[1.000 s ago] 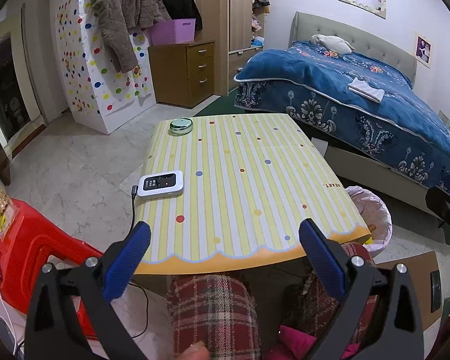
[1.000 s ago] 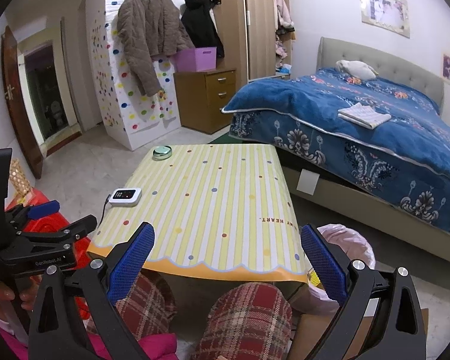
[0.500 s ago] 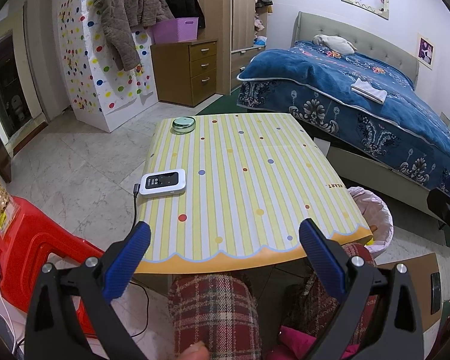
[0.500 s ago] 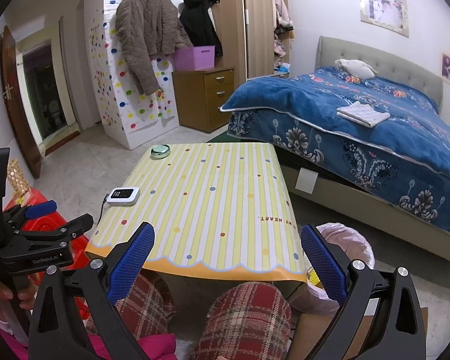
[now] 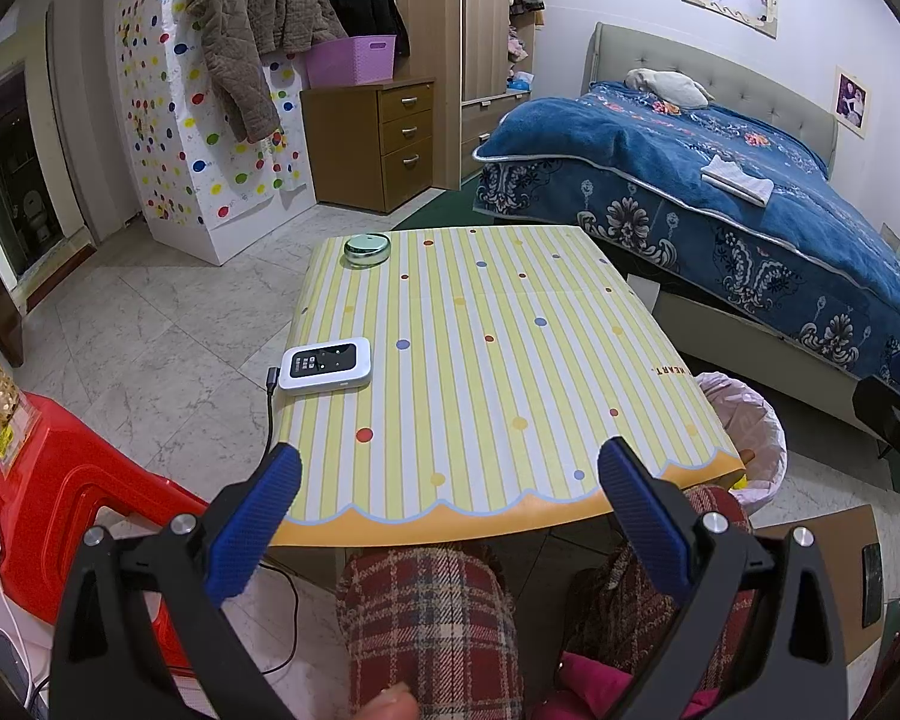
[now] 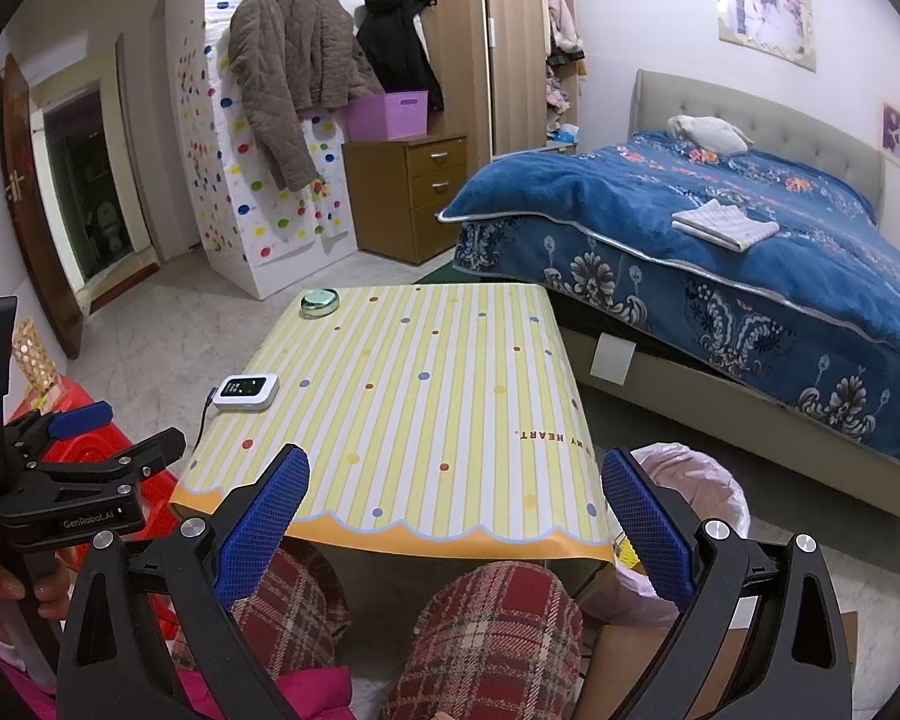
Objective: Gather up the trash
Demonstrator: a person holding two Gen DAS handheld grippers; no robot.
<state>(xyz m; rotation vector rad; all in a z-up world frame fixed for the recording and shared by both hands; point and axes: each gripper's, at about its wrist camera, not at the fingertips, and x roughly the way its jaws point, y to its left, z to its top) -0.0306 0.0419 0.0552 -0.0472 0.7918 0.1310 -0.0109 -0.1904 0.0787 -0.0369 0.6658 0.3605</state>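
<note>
The striped table [image 5: 498,360] holds only a white device [image 5: 325,363] and a round tin [image 5: 366,249]; no trash shows. The lined bin [image 6: 696,480] stands at its right corner. Both grippers, left gripper [image 5: 450,498] and right gripper [image 6: 453,501], hover spread, empty. Collection appears finished or not begun; next, locate trash.

Both grippers are black plastic frames with silver screws at the joints. The left gripper [image 5: 449,477] and right gripper [image 6: 455,483] carry textured blue finger pads [image 6: 262,528]. White "GenRobot.AI" lettering marks the left one (seen from the right wrist). The person wears red plaid trousers [image 6: 492,636] and a pink top [image 6: 324,693].
</note>
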